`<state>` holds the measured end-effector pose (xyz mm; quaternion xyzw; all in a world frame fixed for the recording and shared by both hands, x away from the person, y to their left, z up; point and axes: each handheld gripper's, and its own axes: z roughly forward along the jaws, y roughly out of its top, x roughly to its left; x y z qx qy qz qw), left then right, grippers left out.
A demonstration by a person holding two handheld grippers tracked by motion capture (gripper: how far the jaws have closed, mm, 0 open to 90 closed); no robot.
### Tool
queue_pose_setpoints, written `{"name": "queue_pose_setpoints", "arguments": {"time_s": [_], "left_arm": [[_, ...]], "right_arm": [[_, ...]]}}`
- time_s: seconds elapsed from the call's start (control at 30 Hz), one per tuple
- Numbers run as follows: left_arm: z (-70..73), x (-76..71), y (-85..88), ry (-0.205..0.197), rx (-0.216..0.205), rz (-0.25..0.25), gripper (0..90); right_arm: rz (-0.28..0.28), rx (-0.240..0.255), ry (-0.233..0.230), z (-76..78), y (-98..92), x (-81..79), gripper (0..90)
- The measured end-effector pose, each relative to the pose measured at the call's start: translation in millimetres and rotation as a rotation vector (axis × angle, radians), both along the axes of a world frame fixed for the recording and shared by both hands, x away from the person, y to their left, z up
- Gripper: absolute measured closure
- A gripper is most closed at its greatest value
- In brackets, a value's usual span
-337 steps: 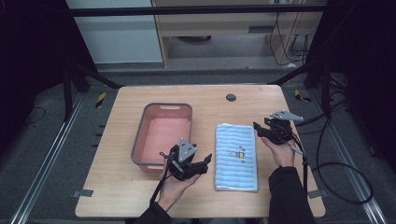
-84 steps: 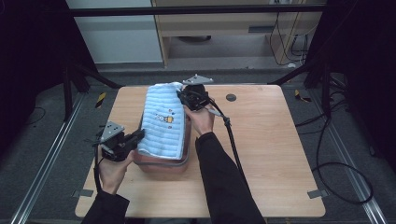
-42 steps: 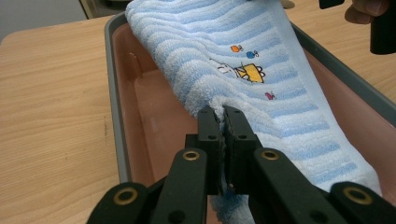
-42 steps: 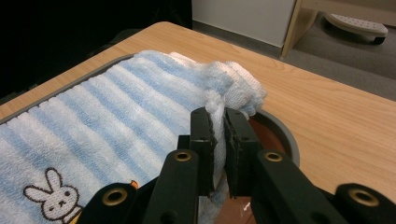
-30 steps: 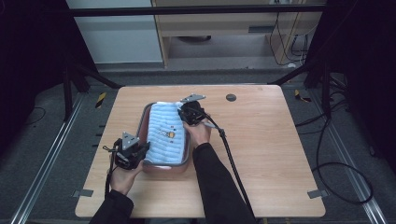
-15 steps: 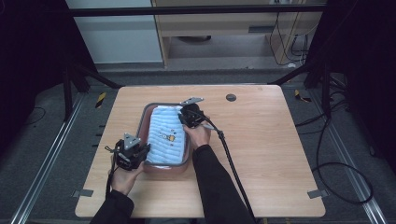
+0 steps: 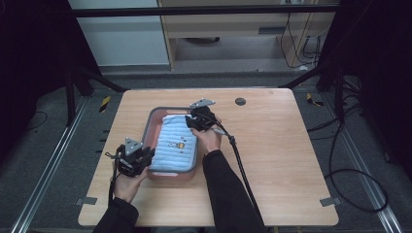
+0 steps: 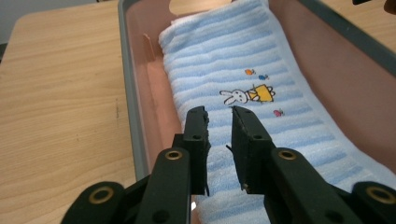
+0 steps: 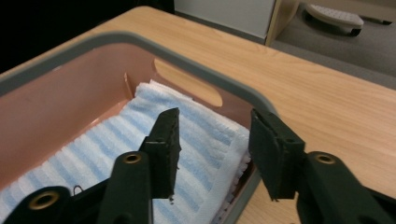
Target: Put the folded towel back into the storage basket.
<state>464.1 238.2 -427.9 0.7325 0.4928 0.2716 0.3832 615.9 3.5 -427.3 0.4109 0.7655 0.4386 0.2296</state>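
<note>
A blue striped towel (image 7: pixel 175 143) with a small rabbit picture (image 8: pixel 243 95) lies flat inside a pink basin with a grey rim (image 7: pixel 147 133). My left gripper (image 7: pixel 148 154) is at the basin's near left corner. In the left gripper view its jaws (image 8: pixel 219 116) stand a narrow gap apart just above the towel (image 8: pixel 233 70), holding nothing. My right gripper (image 7: pixel 192 121) is at the basin's far right corner. It is wide open (image 9: pixel 212 126) over the towel's far corner (image 9: pixel 196 135), with one jaw inside the rim (image 9: pixel 187 60) and the other outside it.
The basin sits left of centre on a wooden table (image 7: pixel 291 145). A round black grommet (image 7: pixel 240 101) is near the table's far edge. The right gripper's cable (image 7: pixel 238 155) trails back along the forearm. Shelving and cables stand beyond the table.
The right gripper has lowered the towel's far end into the basin and opened off it. The towel now lies flat. The left gripper has stayed at the near left corner.
</note>
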Motion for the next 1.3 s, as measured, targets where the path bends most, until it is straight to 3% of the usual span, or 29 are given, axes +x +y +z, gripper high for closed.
{"name": "queue_pose_setpoints", "arguments": {"time_s": [0.27,0.47,0.57,0.6,0.83,0.97,1.3], "left_arm": [[12.5,-7.3,7.1,-0.06,-0.031,-0.002,62.4],[15.5,-9.1,11.0,-0.065,-0.041,-0.015,47.3],[14.9,-9.2,12.7,-0.062,-0.04,-0.019,44.6],[14.5,-9.2,13.2,-0.057,-0.039,-0.021,41.2],[13.8,-10.8,15.6,-0.067,-0.032,-0.041,33.9],[14.5,-12.6,18.0,-0.079,-0.031,-0.045,29.2],[11.8,-15.7,30.3,-0.09,-0.027,-0.038,23.9]], "right_arm": [[-0.001,0.046,-0.038,18.6,-20.5,-13.0,35.1],[-0.003,0.081,-0.083,34.8,-50.8,-30.9,29.0],[-0.013,0.086,-0.085,37.1,-59.7,-34.8,28.5],[-0.019,0.09,-0.085,38.8,-71.2,-39.4,27.6],[-0.029,0.09,-0.076,37.4,-98.7,-53.9,24.4],[-0.05,0.078,-0.054,29.4,-124.7,-67.2,23.0],[-0.088,0.069,-0.032,15.9,-162.2,-85.4,21.1]]}}
